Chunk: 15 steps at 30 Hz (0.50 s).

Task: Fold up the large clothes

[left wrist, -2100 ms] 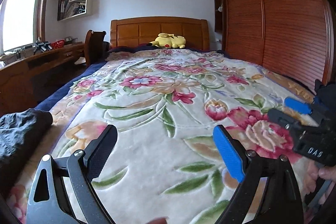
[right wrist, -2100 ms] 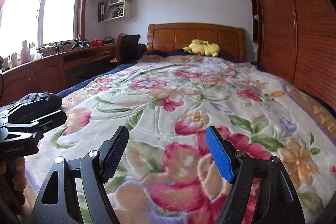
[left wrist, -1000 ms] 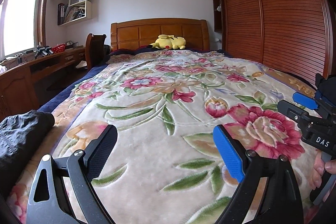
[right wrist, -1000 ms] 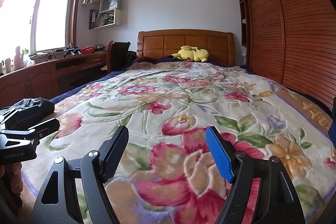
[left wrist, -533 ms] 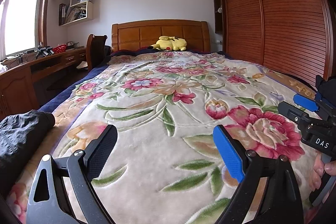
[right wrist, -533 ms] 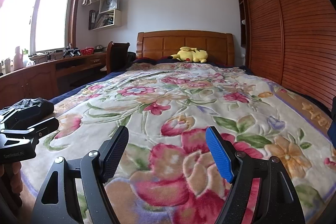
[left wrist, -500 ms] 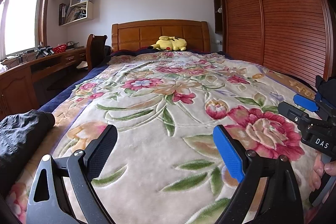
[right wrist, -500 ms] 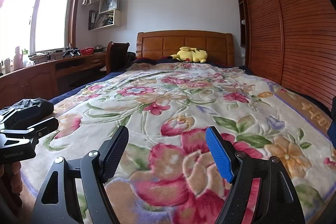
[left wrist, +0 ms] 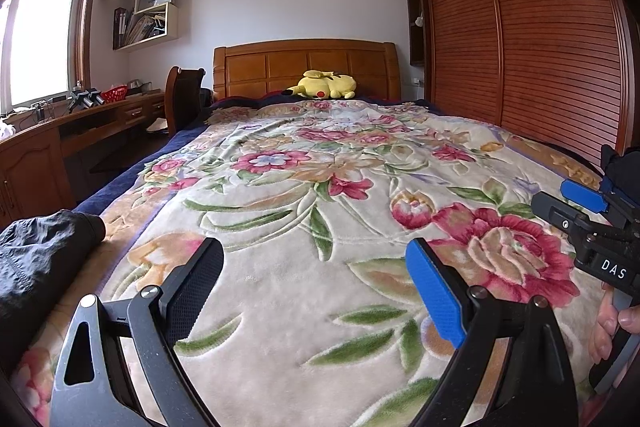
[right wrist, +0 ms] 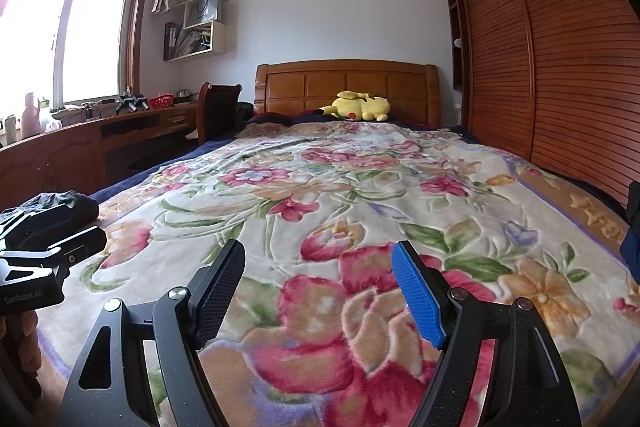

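Note:
A crumpled black garment (left wrist: 36,259) lies at the near left corner of the bed; in the right wrist view the same black garment (right wrist: 60,203) shows behind the other tool. My left gripper (left wrist: 316,279) is open over the floral blanket (left wrist: 304,195), with nothing between its fingers, to the right of the garment. My right gripper (right wrist: 318,279) is open too, empty, above the big red flower. A dark cloth (right wrist: 632,231) of unclear kind pokes in at the right edge. The right gripper (left wrist: 580,215) appears at the right of the left wrist view, held by a hand (left wrist: 612,323).
A yellow plush toy (right wrist: 356,107) rests against the wooden headboard (right wrist: 348,87). A wooden desk (right wrist: 80,147) and chair (right wrist: 218,107) run along the left under the window. Slatted wardrobe doors (right wrist: 560,67) line the right side of the bed.
Over two seconds both views tilted up a little, showing more wall and ceiling. In the last second nothing has moved; both grippers stay open.

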{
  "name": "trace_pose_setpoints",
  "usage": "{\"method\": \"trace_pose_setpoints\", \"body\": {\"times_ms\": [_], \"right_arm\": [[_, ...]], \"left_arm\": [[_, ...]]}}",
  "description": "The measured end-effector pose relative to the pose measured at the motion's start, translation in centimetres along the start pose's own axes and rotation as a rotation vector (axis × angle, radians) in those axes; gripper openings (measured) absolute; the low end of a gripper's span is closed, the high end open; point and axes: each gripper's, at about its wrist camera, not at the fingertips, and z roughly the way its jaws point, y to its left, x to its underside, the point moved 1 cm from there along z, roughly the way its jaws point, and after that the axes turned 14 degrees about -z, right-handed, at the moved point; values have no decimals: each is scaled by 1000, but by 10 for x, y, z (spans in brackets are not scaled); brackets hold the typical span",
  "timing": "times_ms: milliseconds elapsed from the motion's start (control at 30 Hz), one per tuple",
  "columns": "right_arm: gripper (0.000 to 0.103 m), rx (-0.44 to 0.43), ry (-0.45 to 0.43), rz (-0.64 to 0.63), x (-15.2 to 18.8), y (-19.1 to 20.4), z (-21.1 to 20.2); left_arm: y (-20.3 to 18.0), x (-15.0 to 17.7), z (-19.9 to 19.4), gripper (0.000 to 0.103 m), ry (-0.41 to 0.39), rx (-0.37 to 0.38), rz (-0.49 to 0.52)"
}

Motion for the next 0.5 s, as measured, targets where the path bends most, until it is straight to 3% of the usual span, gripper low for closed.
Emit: {"method": "trace_pose_setpoints", "body": {"times_ms": [500], "right_arm": [[78,-1,-3,1,0,-1,1]], "left_arm": [[0,0,0,93,-2,1,0]]}}
